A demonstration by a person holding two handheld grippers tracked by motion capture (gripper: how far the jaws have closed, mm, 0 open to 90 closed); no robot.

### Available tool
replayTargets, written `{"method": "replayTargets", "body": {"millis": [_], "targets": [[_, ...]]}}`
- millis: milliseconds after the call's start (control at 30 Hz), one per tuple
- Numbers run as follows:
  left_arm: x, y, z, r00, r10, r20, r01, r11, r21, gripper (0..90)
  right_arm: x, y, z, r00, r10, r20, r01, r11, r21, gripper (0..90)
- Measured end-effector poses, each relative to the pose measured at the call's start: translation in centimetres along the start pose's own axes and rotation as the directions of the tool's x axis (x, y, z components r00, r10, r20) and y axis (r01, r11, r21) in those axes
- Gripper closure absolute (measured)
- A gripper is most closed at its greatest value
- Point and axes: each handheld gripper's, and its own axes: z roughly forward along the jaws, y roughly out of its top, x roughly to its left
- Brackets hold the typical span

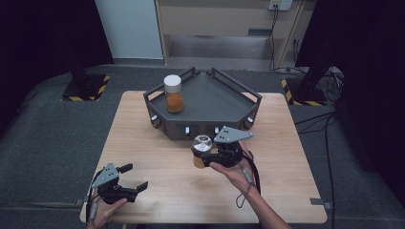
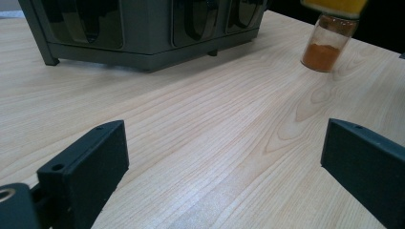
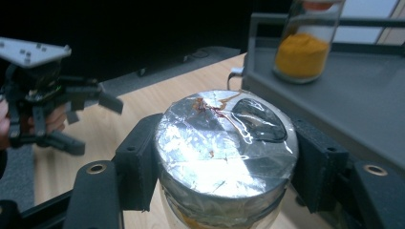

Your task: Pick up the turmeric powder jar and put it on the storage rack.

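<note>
Setting: a pale wooden table [image 1: 157, 143] on grey carpet, dark surroundings, with a dark grey angular tray [image 1: 217, 98] at its far side.
Right gripper [image 1: 210, 155]: jaws clamped on the foil-topped jar [image 3: 224, 143], one black pad on each side of the glass just below the lid.
Jar's place: in the air above the table, just in front of the tray's near wall; orange powder shows at its base.
Left gripper [image 1: 131, 179]: jaws apart with nothing between them, low over the table's near left corner, well apart from the jar.
On the tray: a white-capped jar [image 1: 173, 93] of orange powder stands upright at the left.
Step in hand: likely carrying the gripped jar to the tray.
Next move: lift it clear of the tray's rail, set it beside the white-capped jar without knocking it, then release.
</note>
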Motion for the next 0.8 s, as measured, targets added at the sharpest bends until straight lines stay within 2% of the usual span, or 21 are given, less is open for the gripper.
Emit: {"method": "replayTargets", "body": {"millis": [300,633,800], "targets": [[0.0,0.0,0.1,1.0,0.002,0.002,-0.002,1.0,0.001,1.5,-0.9,3.0,0.1,0.9985,0.007,0.053,-0.008,1.0,0.003,34.8],[0.0,0.1,0.1,1.0,0.006,0.005,-0.006,1.0,0.003,1.5,-1.4,5.4,1.4,0.9952,0.0,0.098,-0.002,1.0,0.02,34.8],[0.0,0.1,0.1,1.0,0.007,0.007,-0.007,1.0,0.003,1.5,-1.7,6.3,1.9,0.9935,0.001,0.114,-0.002,1.0,0.012,34.7]]}}
